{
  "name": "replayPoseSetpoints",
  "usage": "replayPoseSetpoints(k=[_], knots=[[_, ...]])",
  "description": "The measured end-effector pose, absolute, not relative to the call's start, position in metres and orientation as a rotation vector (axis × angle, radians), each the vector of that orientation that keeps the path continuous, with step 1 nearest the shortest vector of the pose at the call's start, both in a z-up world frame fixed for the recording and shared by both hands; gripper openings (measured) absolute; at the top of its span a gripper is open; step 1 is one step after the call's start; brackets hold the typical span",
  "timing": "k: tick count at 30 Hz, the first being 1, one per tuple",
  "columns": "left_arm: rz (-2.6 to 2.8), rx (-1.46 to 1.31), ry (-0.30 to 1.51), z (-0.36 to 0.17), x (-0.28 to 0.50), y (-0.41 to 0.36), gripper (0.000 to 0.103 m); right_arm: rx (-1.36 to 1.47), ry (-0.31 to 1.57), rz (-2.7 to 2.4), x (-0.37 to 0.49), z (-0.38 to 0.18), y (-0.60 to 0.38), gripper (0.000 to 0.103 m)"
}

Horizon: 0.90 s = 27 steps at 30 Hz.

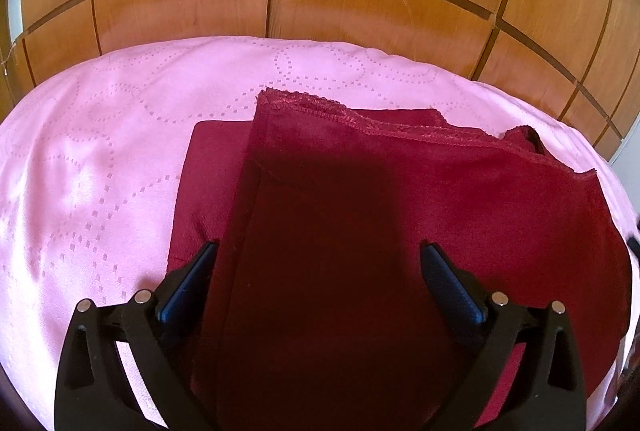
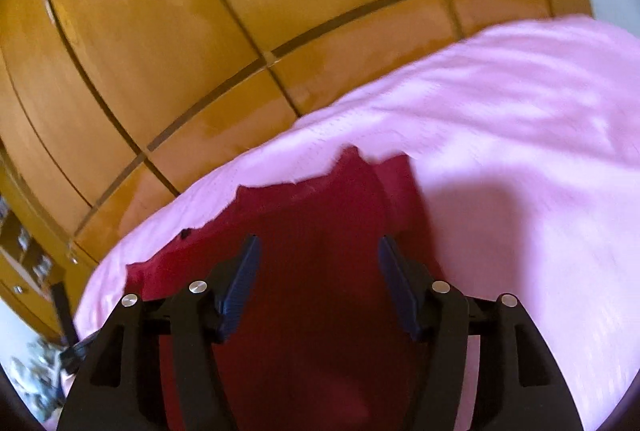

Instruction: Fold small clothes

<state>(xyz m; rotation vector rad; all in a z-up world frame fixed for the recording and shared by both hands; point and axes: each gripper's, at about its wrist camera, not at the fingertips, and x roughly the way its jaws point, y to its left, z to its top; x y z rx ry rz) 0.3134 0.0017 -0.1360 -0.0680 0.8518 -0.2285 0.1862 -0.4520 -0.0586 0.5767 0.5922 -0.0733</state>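
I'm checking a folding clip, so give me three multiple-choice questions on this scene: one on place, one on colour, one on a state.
1. Where does the dark red garment lie?
A. on a pink bedspread
B. on a wooden floor
C. in a basket

2. What colour are the pads of the left tongs?
A. white
B. blue
C. green

3. How do the left tongs stand?
A. clamped on the hem
B. open above the cloth
C. shut on nothing

Answers: 1 A, pink cloth surrounds the garment; 2 B, both pads show blue; 3 B, wide gap between the pads, nothing pinched.
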Motion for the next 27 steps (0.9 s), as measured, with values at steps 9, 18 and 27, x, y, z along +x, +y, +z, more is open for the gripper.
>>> replayPoseSetpoints(k=[9, 18, 27], knots=[[-0.296, -0.052, 0.839, -0.120, 0.289, -0.002, 0.100, 0.729, 0.698, -0.056, 0.129, -0.089, -0.470, 0.060], [-0.371, 0.067, 0.768, -0.126, 0.236, 0.003, 0.100, 0.852, 0.723, 0.045, 0.114, -0.098, -0.464, 0.060], [-0.409, 0.046, 0.798, -0.138, 0.232, 0.010, 0.101, 0.860, 0.743, 0.092, 0.120, -0.104, -0.457, 0.066]])
